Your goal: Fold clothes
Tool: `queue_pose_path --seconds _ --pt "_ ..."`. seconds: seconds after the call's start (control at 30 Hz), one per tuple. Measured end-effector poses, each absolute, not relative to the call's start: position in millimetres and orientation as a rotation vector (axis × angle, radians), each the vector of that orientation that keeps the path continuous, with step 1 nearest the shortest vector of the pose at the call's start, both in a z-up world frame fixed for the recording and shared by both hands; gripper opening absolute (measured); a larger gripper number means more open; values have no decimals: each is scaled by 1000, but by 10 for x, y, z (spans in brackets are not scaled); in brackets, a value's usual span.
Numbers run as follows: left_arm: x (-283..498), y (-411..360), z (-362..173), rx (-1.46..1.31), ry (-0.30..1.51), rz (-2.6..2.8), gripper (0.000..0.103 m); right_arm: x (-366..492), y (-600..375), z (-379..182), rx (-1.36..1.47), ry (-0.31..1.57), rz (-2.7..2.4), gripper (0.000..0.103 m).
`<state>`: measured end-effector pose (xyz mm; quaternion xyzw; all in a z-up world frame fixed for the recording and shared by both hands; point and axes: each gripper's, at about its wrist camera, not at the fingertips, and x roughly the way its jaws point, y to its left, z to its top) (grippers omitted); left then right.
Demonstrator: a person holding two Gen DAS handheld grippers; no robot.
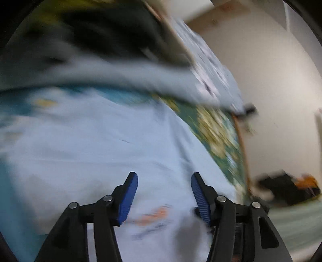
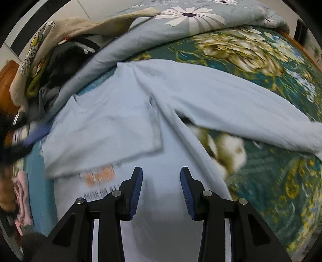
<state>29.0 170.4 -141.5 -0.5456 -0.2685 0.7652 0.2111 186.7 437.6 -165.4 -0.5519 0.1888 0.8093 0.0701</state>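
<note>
bedspread (image 2: 261,66): dark green, big yellow-white flower print, covers the bed, seen in both views
quilt (image 2: 191,18): grey-blue with white daisies, bunched along the far side of the bed
beige cloth (image 2: 66,28): floral trim, heaped at the far left on top of the pile
dark garment (image 2: 66,60): black, under the beige cloth, beside the quilt
pink cloth (image 2: 22,193): crumpled at the left edge of the bed
brown object (image 2: 8,80): far left, partly hidden, cannot tell what
bed frame (image 1: 242,145): wooden edge along the bedspread
wall (image 1: 271,70): plain white
dark heap (image 1: 287,189): on the floor by the wall, orange bit on it, blurred
</note>
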Motion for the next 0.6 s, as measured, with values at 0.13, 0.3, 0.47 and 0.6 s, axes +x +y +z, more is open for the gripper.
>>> queue_pose_path --seconds 0.13,0.3,0.47,0.6 --pt "413 1006 -1544 -1536 -896 2382 61 1492 4380 -1690 -1631 536 2428 40" --pt "476 647 -1878 -1617 -1060 2461 61 1125 4418 -1832 -1677 542 2358 40" --pt "447 636 -1929 -1643 -1011 2487 61 970 4283 -1863 -1714 504 2339 22" --pt "508 490 -1862 -1617 -1014 2474 61 906 4008 -1754 -1792 400 2393 4"
